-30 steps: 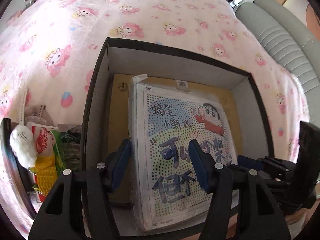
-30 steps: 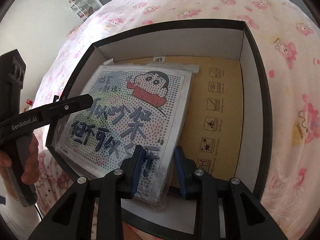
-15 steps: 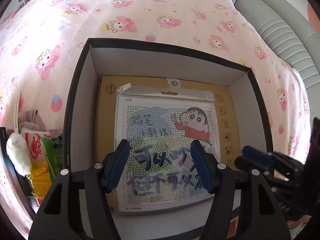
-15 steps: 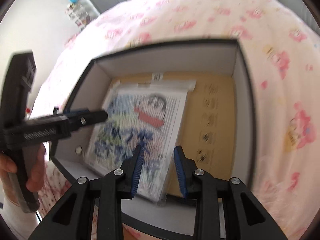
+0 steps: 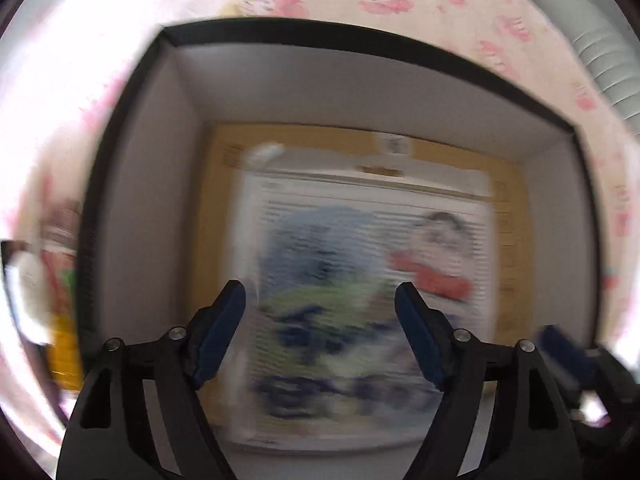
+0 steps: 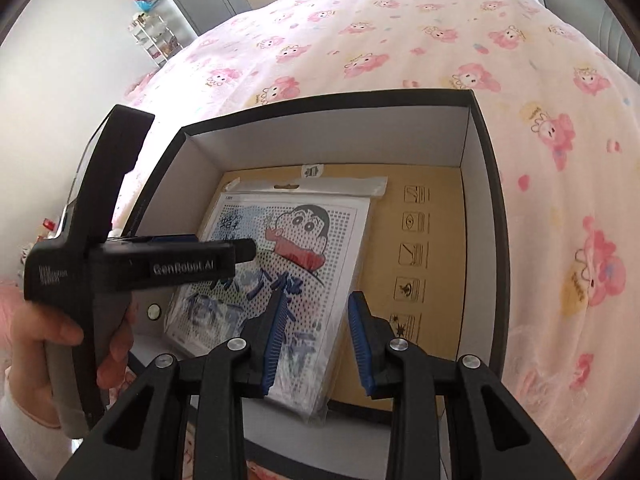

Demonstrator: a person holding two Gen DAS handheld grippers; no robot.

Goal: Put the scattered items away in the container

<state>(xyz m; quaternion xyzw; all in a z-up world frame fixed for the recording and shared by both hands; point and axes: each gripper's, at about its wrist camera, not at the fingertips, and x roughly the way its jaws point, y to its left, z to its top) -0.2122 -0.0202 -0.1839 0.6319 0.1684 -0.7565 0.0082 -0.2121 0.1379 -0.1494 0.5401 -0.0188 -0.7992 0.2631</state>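
Note:
A black-rimmed box [image 6: 486,184] with white inner walls and a brown cardboard floor sits on a pink cartoon-print bedspread. A flat bagged cartoon bead-art kit [image 6: 296,264] lies in it, left of centre; it also shows, blurred, in the left wrist view [image 5: 368,280]. My left gripper [image 5: 320,332] is open and empty above the box's near edge. My right gripper [image 6: 314,340] is open and empty above the kit's near right corner. The left gripper's body [image 6: 132,264] shows in the right wrist view over the box's left wall.
Outside the box's left wall, blurred small items lie on the bedspread [image 6: 400,40]: a white plush [image 5: 28,280] and a yellow packet [image 5: 64,344]. A grey padded headboard [image 5: 600,40] is at the far right. A shelf rack [image 6: 154,40] stands beside the bed.
The kit has gone from tilted in the box to lying flat on its floor. Both grippers have pulled back and up from it. The left view is now motion-blurred.

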